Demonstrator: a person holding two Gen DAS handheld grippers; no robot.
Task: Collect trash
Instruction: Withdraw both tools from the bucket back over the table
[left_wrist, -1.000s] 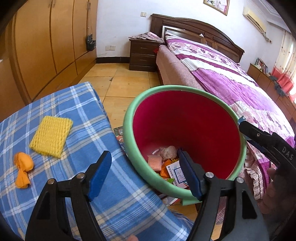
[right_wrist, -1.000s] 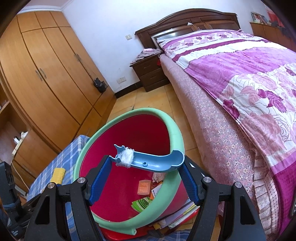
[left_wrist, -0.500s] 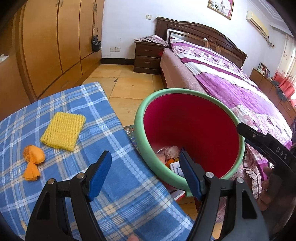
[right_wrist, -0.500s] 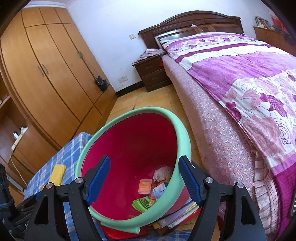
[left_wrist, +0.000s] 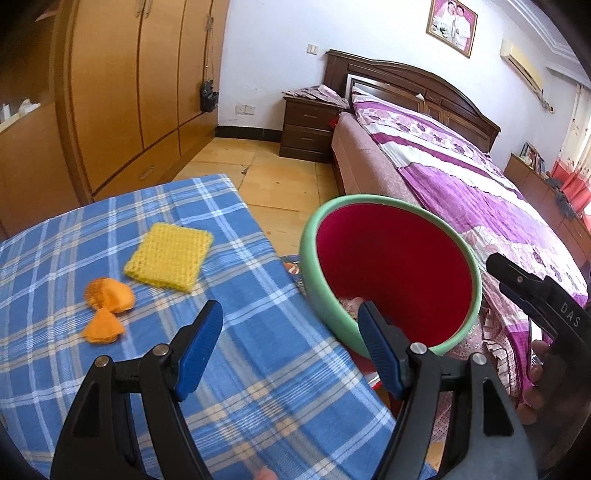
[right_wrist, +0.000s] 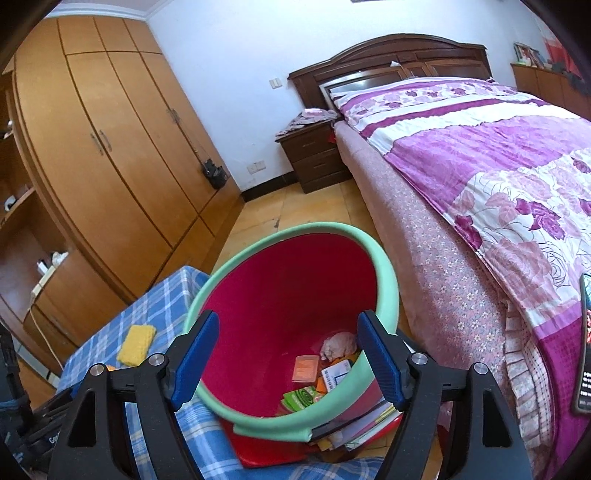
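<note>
while both tongs stand released with nothing between their blue pads, the right gripper hangs over the mouth of the red bin with the green rim, and the left gripper hovers above the blue checked tablecloth just beside that bin. inside the bin lie a crumpled tissue, an orange card and small packets, so part of the collecting looks done. left on the cloth are a yellow foam net pad and two orange scraps, near the left tongs and likely next.
</note>
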